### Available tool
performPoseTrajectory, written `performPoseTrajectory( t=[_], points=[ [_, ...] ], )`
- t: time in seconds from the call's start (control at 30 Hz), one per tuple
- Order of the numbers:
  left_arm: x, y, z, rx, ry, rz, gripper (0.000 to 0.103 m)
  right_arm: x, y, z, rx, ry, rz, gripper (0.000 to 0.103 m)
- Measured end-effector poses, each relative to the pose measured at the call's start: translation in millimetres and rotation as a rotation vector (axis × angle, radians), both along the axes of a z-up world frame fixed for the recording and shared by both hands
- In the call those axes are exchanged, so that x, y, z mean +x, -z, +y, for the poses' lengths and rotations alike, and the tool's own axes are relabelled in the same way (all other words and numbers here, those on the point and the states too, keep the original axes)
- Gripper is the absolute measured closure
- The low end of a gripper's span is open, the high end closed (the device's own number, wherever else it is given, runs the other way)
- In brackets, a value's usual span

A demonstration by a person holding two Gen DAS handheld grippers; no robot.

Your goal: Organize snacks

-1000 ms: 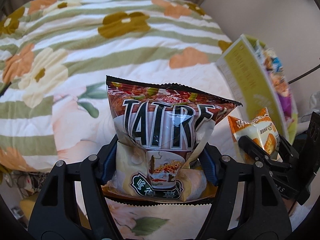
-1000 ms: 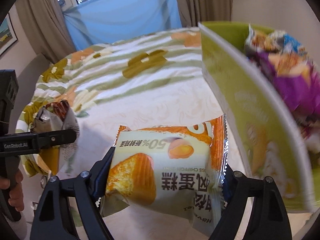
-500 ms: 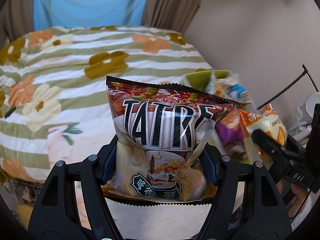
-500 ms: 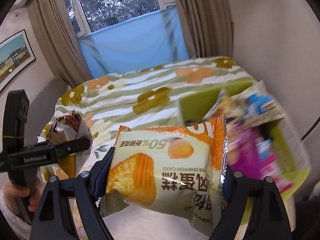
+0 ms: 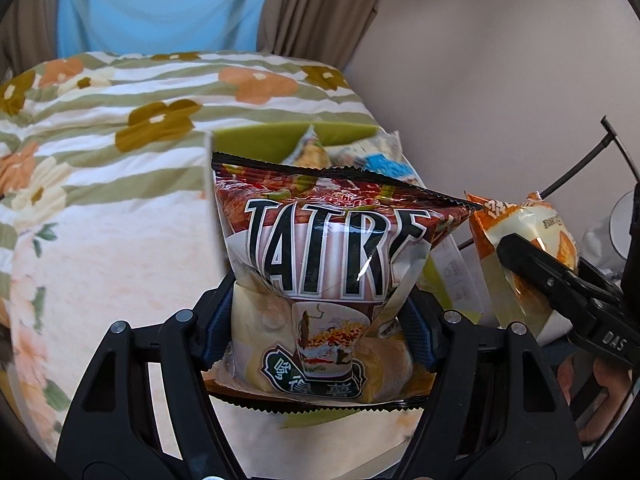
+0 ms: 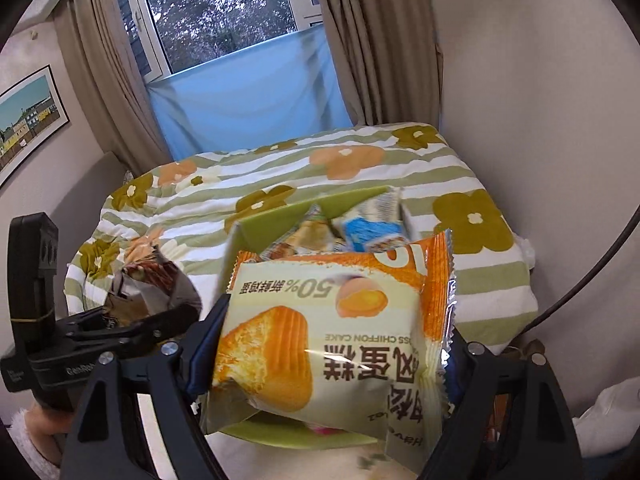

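Note:
My left gripper (image 5: 320, 332) is shut on a red-brown chip bag (image 5: 332, 256) printed with large black letters, held upright in the air. My right gripper (image 6: 324, 356) is shut on an orange and cream chiffon cake packet (image 6: 336, 328). Both hang above a green box (image 6: 276, 220) that holds several snack packets (image 6: 368, 224) on the bed. The box (image 5: 260, 142) shows behind the chip bag in the left wrist view. The right gripper with the cake packet (image 5: 528, 240) shows at the right of the left wrist view; the left gripper with the chip bag (image 6: 152, 284) shows at the left of the right wrist view.
The bed carries a floral green-striped quilt (image 5: 100, 160). A beige wall (image 5: 500, 80) runs along its right side. Curtains (image 6: 360, 40) and a blue sheet (image 6: 248, 92) hang below the window at the far end. A black stand leg (image 5: 580, 172) is at the right.
Both grippers have risen and tilted up with their snacks still held. The green box has shifted from the right side of the views to straight ahead below the grippers.

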State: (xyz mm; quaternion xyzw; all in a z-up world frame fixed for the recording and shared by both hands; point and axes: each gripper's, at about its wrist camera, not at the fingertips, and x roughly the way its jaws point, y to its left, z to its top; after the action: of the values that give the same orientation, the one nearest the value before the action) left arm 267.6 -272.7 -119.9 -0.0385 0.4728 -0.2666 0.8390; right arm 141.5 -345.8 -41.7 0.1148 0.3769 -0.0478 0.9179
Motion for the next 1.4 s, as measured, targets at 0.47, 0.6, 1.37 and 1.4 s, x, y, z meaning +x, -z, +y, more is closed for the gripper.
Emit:
performPoseTrajectory(
  t=[0.47, 0.6, 1.37, 1.4],
  points=[
    [-23.4, 12.1, 7.6, 0.029, -0.097, 0.021, 0.001, -1.3, 20.0, -42.8, 0.083, -0.050, 0.036, 0.021],
    [-25.2, 8.5, 25.5, 0.031, -0.138, 0.015, 0.001, 7.9, 23.5, -42.1, 0.095, -0.074, 0.056, 0.021],
    [-55.5, -11.3, 74.6, 0.040, -0.204, -0.040, 0.001, 11.2, 29.6, -32.3, 0.084, -0.016, 0.095, 0.000],
    [-58.8, -16.7, 78.6, 0.039, -0.197, -0.055, 0.001, 7.4, 25.9, -28.4, 0.072, -0.011, 0.088, 0.000]
  ],
)
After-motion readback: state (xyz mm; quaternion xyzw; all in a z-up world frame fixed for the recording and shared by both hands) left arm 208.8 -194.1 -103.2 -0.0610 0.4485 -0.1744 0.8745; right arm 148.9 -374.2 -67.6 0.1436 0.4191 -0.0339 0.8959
